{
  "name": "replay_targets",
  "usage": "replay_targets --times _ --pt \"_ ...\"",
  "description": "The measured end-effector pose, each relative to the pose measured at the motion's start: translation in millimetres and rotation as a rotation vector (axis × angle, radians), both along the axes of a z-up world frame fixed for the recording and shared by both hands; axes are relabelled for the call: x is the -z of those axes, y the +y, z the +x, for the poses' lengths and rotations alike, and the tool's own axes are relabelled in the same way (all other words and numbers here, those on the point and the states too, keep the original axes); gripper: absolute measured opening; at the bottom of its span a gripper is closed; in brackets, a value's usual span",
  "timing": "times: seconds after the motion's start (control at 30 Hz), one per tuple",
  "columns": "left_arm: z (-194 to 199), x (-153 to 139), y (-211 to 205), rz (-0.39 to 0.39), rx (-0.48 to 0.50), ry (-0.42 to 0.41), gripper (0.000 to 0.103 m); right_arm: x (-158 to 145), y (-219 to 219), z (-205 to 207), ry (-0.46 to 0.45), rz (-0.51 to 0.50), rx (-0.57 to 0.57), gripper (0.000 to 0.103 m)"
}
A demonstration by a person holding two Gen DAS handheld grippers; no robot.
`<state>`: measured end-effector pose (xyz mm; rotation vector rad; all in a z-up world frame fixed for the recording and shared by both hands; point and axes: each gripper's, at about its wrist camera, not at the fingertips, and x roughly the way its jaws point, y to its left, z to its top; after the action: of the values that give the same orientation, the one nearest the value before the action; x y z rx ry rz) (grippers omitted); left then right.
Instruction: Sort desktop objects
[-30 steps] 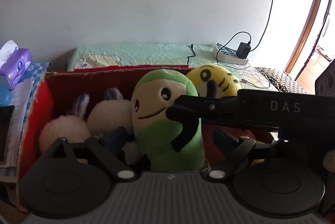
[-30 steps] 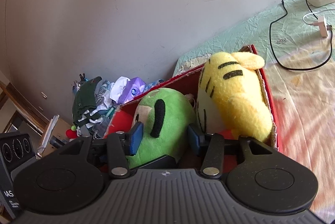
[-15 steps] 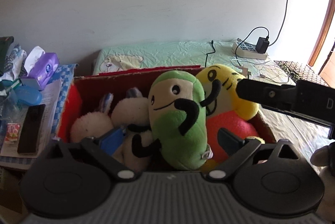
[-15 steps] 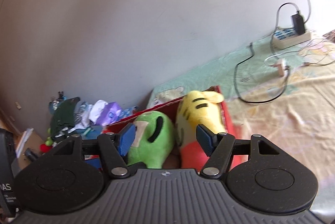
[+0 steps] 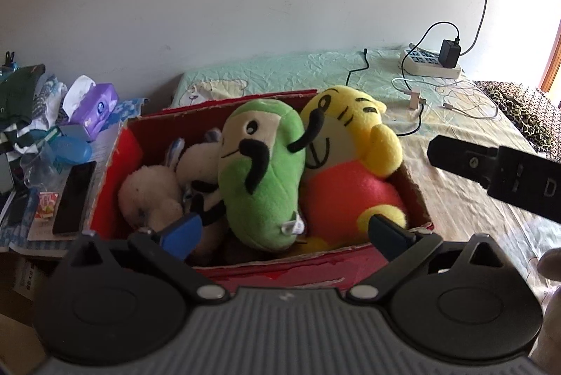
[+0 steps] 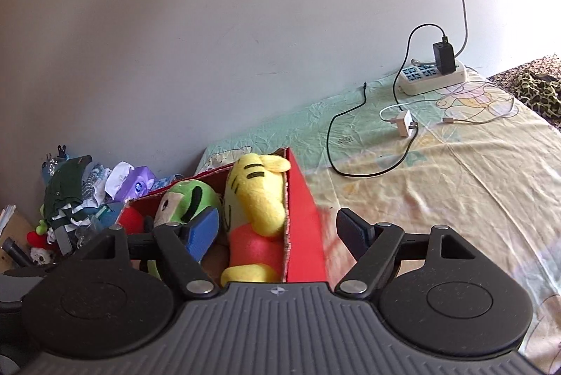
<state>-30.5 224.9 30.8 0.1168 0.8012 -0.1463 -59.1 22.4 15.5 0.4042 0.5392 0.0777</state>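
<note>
I see the red box (image 5: 112,178) just ahead of my left hand-held gripper (image 5: 284,234), whose fingers are spread wide and hold nothing. My right hand-held gripper (image 6: 277,231) is wide and empty too, straddling the box's right wall. Packed in the box: a green plush (image 5: 263,175), a yellow plush (image 5: 350,171) with red belly, and white plush toys (image 5: 150,196).
</note>
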Motion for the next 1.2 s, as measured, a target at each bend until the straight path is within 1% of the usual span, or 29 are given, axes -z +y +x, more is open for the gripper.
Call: replay_targets --times 0.1,0.3,0.43,0.6,0.73,0.97,1.1,1.17,1.2 --pt "-5.5 -0.9 -21.0 0.027 -0.02 0.016 0.1 -1.5 -14.1 -7.6 0.016 -0.04 0.016 0.079" --pt "-21.6 2.7 -61.3 0.012 -0.016 0.035 0.101 0.0 -44.3 -26.5 0.036 -0.111 0.042 0.08" --pt "-31.6 7.7 -86.0 0.021 -0.035 0.047 0.101 2.6 -62.3 -34.1 0.061 -0.144 0.049 0.081" --pt "-38.8 15.9 -105.4 0.018 -0.088 0.08 0.101 8.7 -79.3 -38.7 0.092 -0.208 0.035 0.081" --pt "-43.8 24.3 -112.7 0.023 -0.122 0.119 0.101 16.7 -86.6 -41.4 0.133 -0.237 0.009 0.081" --pt "-52.9 32.9 -111.8 0.037 -0.167 0.142 0.101 27.8 -82.3 -38.1 0.187 -0.288 -0.01 0.081" --pt "-49.4 29.8 -102.0 0.045 -0.193 0.142 0.101 26.1 -77.6 -35.9 0.2 -0.271 -0.011 0.081" --pt "-46.8 28.3 -95.7 0.039 -0.192 0.147 0.101 24.2 -73.9 -33.3 0.21 -0.259 -0.001 0.084" --pt "-44.9 27.6 -91.5 0.037 -0.188 0.151 0.101 23.1 -71.1 -31.8 0.213 -0.255 0.005 0.087"
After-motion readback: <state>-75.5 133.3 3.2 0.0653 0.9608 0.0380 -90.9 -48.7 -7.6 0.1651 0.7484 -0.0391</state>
